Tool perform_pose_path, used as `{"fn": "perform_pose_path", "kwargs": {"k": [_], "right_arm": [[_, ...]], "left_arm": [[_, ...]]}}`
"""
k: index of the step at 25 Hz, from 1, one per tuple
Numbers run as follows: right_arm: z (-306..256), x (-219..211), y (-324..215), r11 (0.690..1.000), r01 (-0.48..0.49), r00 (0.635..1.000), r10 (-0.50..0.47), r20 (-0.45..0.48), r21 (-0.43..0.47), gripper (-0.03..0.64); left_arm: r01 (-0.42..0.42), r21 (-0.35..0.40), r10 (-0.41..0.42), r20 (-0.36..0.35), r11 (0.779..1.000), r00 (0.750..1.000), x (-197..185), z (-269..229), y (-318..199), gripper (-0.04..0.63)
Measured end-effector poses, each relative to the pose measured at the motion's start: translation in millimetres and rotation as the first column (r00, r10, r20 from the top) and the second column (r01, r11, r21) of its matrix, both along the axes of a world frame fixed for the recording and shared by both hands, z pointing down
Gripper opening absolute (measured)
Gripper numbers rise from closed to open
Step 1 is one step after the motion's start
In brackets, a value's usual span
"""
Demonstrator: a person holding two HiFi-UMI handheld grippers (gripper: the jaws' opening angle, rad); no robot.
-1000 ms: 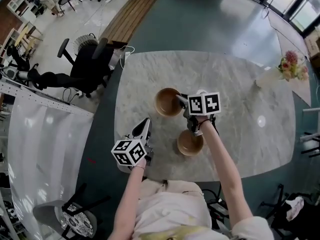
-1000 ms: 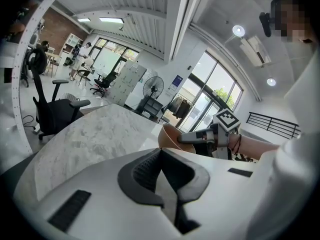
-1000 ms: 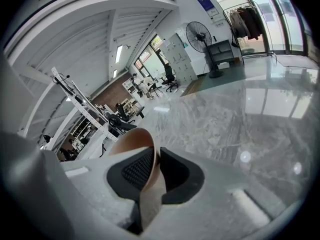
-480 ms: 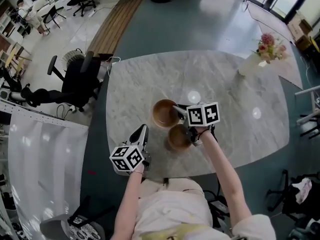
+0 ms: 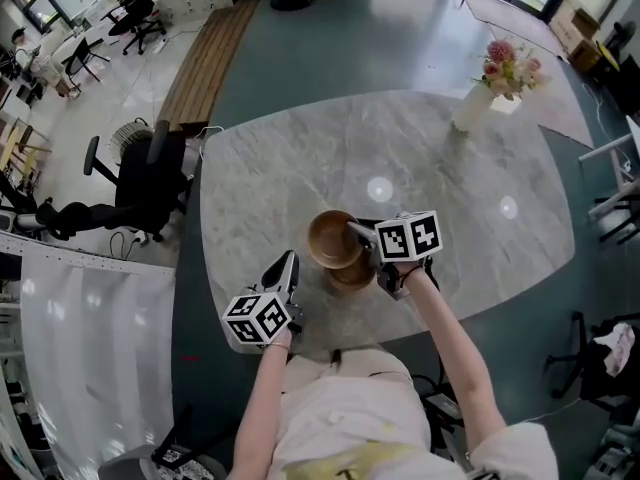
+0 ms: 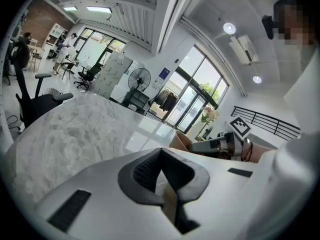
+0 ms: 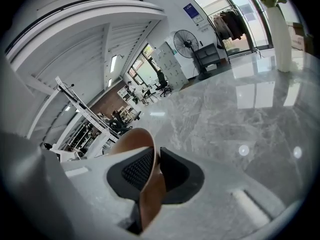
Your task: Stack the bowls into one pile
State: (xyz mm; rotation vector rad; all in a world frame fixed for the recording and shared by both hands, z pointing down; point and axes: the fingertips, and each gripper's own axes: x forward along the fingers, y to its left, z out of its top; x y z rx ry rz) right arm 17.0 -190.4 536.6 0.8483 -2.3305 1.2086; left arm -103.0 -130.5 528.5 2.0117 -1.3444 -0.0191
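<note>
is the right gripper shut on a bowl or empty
Shut on a bowl: the right gripper's pads press both sides of its rim.

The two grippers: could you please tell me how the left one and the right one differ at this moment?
The right gripper is shut on the rim of a brown bowl; the left gripper is shut on nothing. The right gripper holds its bowl over a second bowl on the table; the left gripper hangs over the table's near edge, apart from both bowls. Both carry a marker cube.
</note>
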Motion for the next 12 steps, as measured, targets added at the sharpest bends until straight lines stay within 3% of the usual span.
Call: {"fn": "perform_pose_path", "kwargs": {"k": [12], "right_arm": [[13.8, 20.6, 33.8, 1.0, 0.027, 0.999, -0.027, -0.047, -0.013, 0.043]], "left_arm": [[-0.035, -0.017, 0.035, -0.006, 0.999, 0.999, 13.7, 6.9, 5.5, 0.0]]}}
